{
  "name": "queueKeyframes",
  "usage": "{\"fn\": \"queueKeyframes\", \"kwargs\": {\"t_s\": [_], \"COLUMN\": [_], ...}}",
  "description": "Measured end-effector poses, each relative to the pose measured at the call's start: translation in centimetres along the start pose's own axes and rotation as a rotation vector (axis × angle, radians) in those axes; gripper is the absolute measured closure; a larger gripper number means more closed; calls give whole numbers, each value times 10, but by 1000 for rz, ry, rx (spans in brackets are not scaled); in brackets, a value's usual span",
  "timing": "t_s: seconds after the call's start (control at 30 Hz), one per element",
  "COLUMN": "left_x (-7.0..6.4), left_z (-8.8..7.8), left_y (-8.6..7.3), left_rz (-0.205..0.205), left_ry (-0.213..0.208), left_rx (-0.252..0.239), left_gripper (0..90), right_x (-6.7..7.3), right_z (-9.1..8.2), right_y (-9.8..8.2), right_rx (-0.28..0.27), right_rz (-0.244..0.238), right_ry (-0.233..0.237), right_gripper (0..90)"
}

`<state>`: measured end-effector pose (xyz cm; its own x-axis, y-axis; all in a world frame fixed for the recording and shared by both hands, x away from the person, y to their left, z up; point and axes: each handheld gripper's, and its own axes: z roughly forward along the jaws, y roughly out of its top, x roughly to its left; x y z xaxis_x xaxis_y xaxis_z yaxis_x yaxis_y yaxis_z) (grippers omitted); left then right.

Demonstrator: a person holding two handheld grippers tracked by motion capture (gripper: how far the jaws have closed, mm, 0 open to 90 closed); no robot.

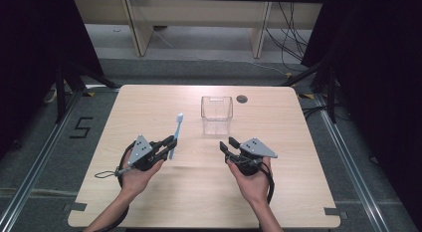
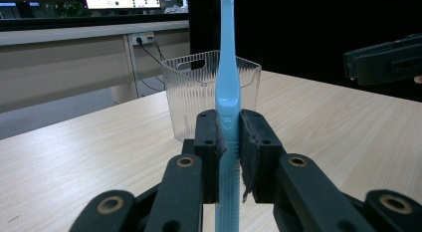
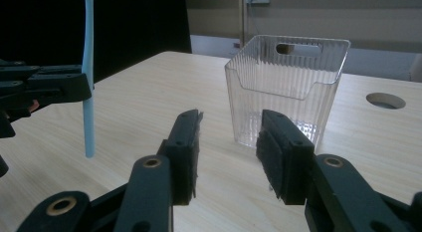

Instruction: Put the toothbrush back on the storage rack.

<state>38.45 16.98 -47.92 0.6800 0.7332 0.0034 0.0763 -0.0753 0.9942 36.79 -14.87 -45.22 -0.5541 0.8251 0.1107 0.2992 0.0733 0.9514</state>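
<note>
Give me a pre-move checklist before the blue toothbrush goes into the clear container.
1. Grip on the toothbrush: ok. The left gripper is shut on its handle, pads pressing both sides.
2. Toothbrush attitude: ok. It stands upright, with its lower end clear of the table in the right gripper view.
3. Clear container upright with its top open: ok.
4. Container empty: ok, nothing shows through its ribbed walls.
5. Right gripper out of the way: ok. Its jaws stand apart with nothing between them, short of the container.
6. Path from toothbrush to container: ok; bare tabletop lies between them.
</note>
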Motion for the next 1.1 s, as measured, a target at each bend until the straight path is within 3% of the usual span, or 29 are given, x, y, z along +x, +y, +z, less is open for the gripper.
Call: {"fn": "queueKeyframes", "kwargs": {"t_s": [0.13, 0.17, 0.27, 0.3, 0.47, 0.5, 0.63, 0.87, 0.93, 0.97, 1.1], "left_x": [1, 1, 0, 0, -2, -3, -5, -8, -8, -9, -12], "left_z": [1, 0, 1, 2, 6, 5, 8, 11, 13, 14, 17], "left_y": [2, 3, 4, 4, 6, 7, 9, 11, 14, 15, 17], "left_rz": [0, 3, 8, 6, 10, 18, 20, 28, 55, 55, 60], "left_ry": [-3, 2, 0, 1, -11, -9, -15, -24, -26, -28, -35], "left_rx": [-22, -8, -16, -18, -36, -20, -20, -22, -33, -35, -32], "left_gripper": [781, 781, 781, 781, 781, 781, 781, 781, 781, 781, 781], "right_x": [2, 2, 5, 5, 9, 8, 11, 13, 16, 14, 16], "right_z": [2, 2, 3, 4, 7, 7, 9, 11, 11, 13, 15], "right_y": [2, 3, 4, 4, 7, 8, 10, 14, 15, 16, 17], "right_rx": [-2, -1, -1, -6, -8, -13, -7, -19, -15, -27, -21], "right_rz": [6, -4, 20, -4, 7, -7, 14, -2, 24, -6, 8], "right_ry": [16, 12, 19, 17, 39, 32, 45, 55, 55, 51, 67], "right_gripper": [602, 602, 603, 604, 607, 607, 607, 607, 607, 607, 607]}}
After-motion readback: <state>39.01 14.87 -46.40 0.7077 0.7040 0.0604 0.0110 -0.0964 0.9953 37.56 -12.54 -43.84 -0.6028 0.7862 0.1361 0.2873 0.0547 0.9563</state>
